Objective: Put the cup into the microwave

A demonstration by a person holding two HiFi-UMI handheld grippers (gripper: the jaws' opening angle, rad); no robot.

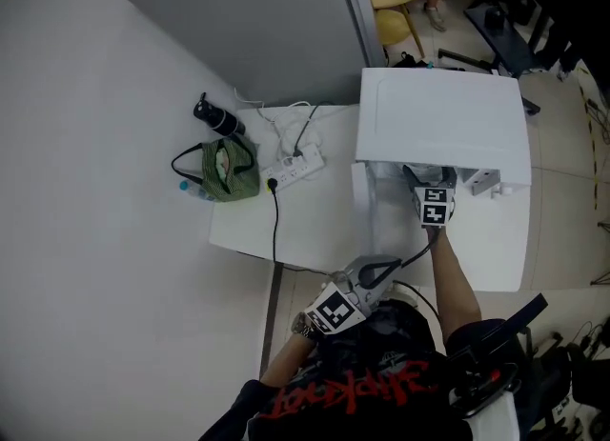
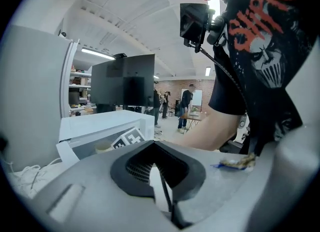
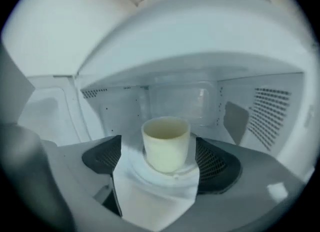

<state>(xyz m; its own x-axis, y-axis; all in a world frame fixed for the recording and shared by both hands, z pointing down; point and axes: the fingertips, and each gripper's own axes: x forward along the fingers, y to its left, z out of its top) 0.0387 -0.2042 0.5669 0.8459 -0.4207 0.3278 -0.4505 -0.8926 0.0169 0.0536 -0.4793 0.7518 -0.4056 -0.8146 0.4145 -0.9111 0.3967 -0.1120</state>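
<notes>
Cup (image 3: 166,143) inside microwave (image 3: 265,121), between parted jaws of right hand-held gripper (image 3: 161,160)

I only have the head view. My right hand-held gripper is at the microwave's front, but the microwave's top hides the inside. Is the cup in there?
Observer: Yes. The right gripper view shows the cup standing upright on the round plate inside the microwave.
Operator: Are my jaws clamped on it?
Observer: No. The right hand-held gripper has its jaws apart on either side of the cup, and a gap shows on the cup's left.
</notes>
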